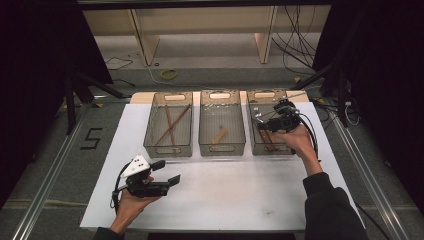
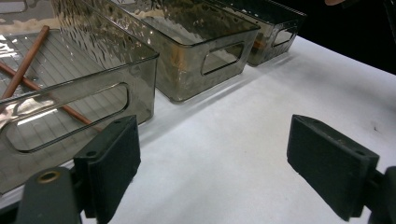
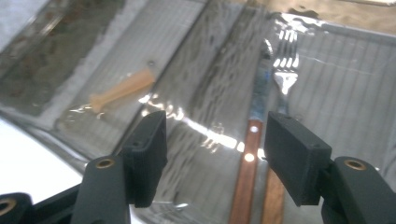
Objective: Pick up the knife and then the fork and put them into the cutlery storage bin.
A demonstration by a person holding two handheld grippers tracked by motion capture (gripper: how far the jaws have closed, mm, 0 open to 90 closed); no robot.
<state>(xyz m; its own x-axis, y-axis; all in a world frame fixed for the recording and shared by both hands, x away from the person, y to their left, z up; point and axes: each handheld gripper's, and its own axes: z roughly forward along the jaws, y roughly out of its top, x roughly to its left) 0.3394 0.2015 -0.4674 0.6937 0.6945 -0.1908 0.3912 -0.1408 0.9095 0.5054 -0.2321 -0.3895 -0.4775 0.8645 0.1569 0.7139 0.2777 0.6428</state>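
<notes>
A white sheet (image 1: 240,190) covers the table, which stands on a grey floor between dark curtains, with pale wooden legs, loose cables and a yellow ring of tape on the floor beyond. Three smoky clear bins sit side by side across the far half of the sheet. The left bin (image 1: 169,147) holds two brown chopsticks (image 1: 172,122), crossed and lying roughly lengthwise. The middle bin (image 1: 222,145) holds one short pale wooden piece (image 1: 219,135), lying on a slant. The right bin (image 1: 257,147) holds one knife (image 3: 254,140) and one fork (image 3: 285,74), both with brown wooden handles, lying side by side along the bin's length, handles toward the person and metal ends toward the far wall. The right gripper (image 3: 215,149) hangs over the near end of the right bin, jaws spread and holding nothing, with the knife handle seen between them. The left gripper (image 1: 167,172) rests low over the bare sheet near the left front corner, well apart from the bins, jaws wide and empty, pointing toward the bins.
</notes>
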